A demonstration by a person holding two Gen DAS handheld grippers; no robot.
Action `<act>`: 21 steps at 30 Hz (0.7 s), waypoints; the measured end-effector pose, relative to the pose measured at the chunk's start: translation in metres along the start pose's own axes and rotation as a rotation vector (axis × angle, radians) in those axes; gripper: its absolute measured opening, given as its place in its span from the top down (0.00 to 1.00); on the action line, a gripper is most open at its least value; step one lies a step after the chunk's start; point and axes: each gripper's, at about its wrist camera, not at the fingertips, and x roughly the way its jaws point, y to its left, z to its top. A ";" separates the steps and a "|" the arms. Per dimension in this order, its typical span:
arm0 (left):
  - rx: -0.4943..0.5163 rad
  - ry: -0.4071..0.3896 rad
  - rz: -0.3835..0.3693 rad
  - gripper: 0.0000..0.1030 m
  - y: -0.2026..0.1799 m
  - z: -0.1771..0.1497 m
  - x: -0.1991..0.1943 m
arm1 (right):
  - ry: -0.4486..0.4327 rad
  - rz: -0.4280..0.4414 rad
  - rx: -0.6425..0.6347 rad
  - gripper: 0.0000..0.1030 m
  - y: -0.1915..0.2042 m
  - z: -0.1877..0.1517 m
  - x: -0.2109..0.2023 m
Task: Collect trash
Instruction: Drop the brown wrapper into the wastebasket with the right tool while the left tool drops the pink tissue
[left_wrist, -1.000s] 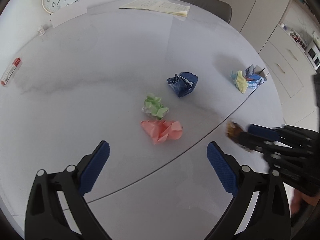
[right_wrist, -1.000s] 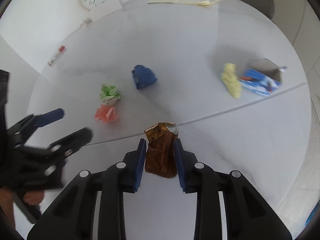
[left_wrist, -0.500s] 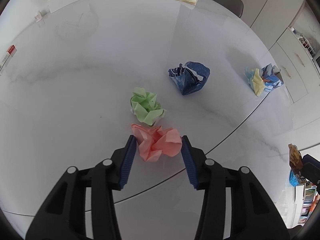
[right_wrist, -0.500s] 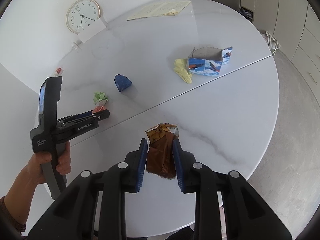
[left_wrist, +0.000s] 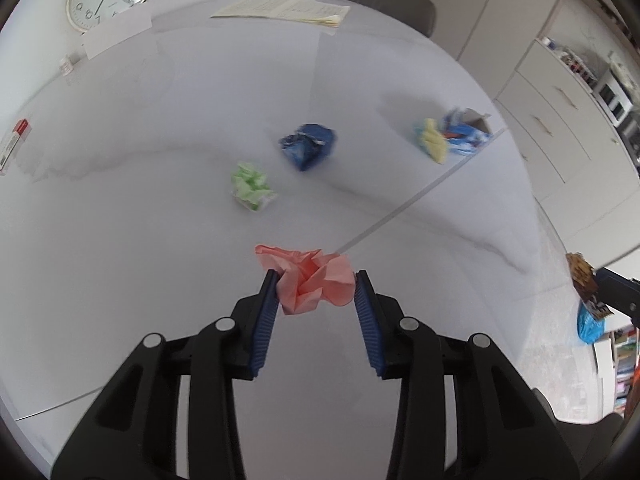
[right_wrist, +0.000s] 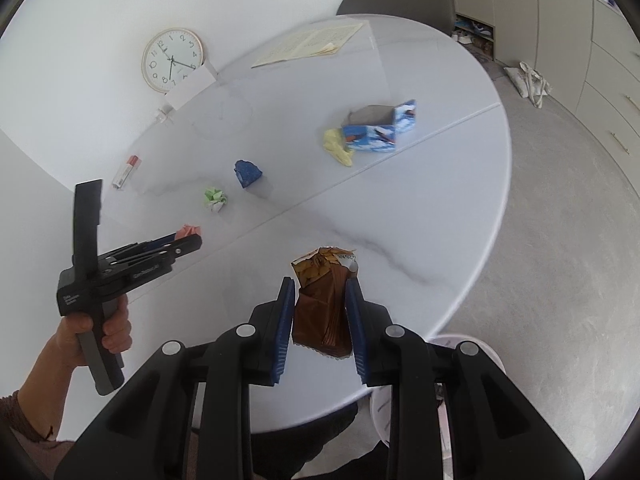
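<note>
Left gripper (left_wrist: 316,286) just closed, pads pinching pink crumpled paper (left_wrist: 306,280) above the white round table (left_wrist: 120,280). Ahead of it: green paper wad (left_wrist: 252,186), blue crumpled wrapper (left_wrist: 308,146), then far right open blue carton (right_wrist: 380,128), inside unclear, yellow wad (right_wrist: 338,146) touching it. Right gripper (right_wrist: 320,312) clamped on brown snack bag (right_wrist: 324,304) over the near table edge
</note>
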 end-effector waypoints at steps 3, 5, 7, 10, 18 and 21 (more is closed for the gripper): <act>0.055 -0.003 -0.035 0.63 -0.026 -0.008 -0.015 | 0.002 -0.024 0.029 0.74 -0.019 -0.020 -0.021; 0.088 -0.003 -0.064 0.63 -0.046 -0.014 -0.024 | 0.007 -0.043 0.050 0.74 -0.033 -0.035 -0.032; 0.121 -0.002 -0.093 0.63 -0.066 -0.018 -0.030 | 0.021 -0.058 0.075 0.74 -0.048 -0.052 -0.038; 0.167 0.002 -0.132 0.63 -0.093 -0.026 -0.038 | 0.057 -0.077 0.116 0.74 -0.073 -0.078 -0.033; 0.273 0.029 -0.163 0.62 -0.151 -0.041 -0.036 | 0.179 -0.083 0.226 0.26 -0.136 -0.138 0.026; 0.309 0.043 -0.171 0.62 -0.170 -0.050 -0.036 | 0.195 -0.085 0.293 0.18 -0.153 -0.146 0.027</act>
